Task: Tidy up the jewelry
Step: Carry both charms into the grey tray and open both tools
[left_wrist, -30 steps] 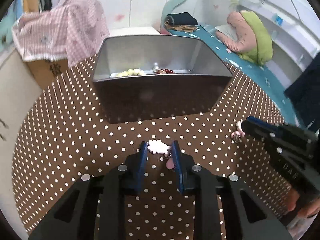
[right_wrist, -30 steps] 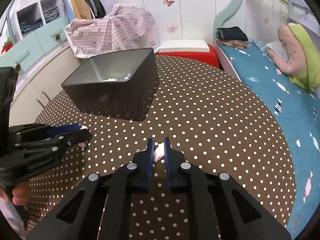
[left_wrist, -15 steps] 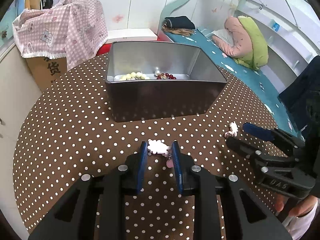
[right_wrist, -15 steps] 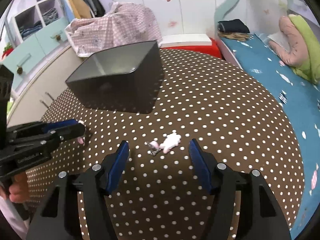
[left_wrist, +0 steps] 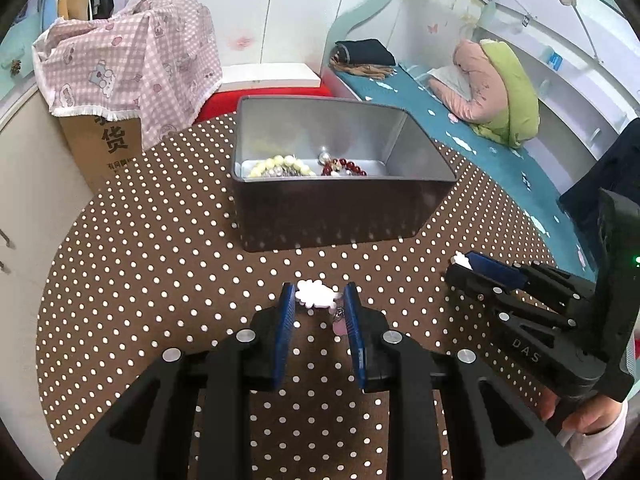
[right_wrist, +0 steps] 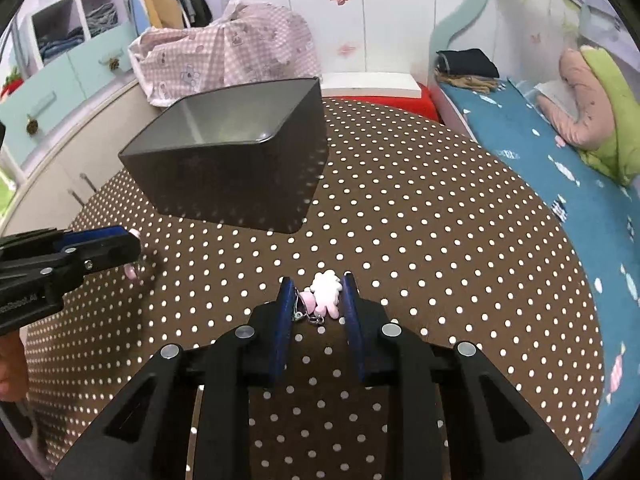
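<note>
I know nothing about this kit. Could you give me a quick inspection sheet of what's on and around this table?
Surface: round table under a brown polka-dot cloth.
Job's things: dark metal box holding a yellow bead bracelet and a red bead bracelet; two small charms, both in the grippers.
Clutter: nothing seen.
Grippers: left gripper is clamped on a white charm; right gripper has just been closing on a pink-and-white charm, and its pads look to be touching it.
Cables: nothing seen.
Surroundings: bed, cardboard carton under a pink checked cloth.
</note>
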Available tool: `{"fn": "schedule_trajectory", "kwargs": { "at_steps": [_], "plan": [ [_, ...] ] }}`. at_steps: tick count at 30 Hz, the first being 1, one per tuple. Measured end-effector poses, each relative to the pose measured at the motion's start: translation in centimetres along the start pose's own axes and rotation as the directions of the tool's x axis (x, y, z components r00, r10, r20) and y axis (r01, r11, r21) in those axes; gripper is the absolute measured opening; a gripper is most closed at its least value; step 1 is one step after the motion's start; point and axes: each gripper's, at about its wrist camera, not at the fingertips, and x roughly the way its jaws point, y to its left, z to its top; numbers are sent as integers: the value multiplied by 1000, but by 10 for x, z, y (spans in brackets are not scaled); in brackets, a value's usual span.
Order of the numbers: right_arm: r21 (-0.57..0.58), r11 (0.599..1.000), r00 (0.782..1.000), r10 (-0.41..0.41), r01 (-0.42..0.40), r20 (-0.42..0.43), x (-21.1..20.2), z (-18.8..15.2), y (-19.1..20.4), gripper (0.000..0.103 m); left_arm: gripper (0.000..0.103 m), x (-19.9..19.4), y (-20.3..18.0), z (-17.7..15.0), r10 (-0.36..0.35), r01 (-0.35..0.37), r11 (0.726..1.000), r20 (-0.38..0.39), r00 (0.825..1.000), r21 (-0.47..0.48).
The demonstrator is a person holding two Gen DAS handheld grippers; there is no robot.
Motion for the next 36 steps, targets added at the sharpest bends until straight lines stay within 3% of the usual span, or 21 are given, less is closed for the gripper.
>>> {"fn": "schedule_trajectory", "kwargs": {
  "at_steps": [9, 20, 24, 34, 36],
  "plan": [
    [12, 1000, 998, -11, 10, 68, -28, 11, -6, 25, 23, -12, 1, 14, -11, 11, 1000, 28, 1000, -1],
    [-55, 998, 978, 51, -40, 205, -65, 76, 25, 25, 23, -50, -2, 68, -15, 10, 999, 151, 988, 37],
    [-55, 996, 977, 82, -72, 199, -57, 98, 35, 25, 23, -52, -1, 87, 3, -9, 999, 168, 986, 33],
    [-20, 995, 979, 103, -101, 177, -37, 119, 44, 27, 24, -27, 10, 105, 66, -67, 998, 113, 991, 9],
    [13, 993, 981, 110, -114, 161, -35, 121, 40, 40, 25, -21, 12, 106, 70, -72, 997, 102, 992, 14]
  ]
}}
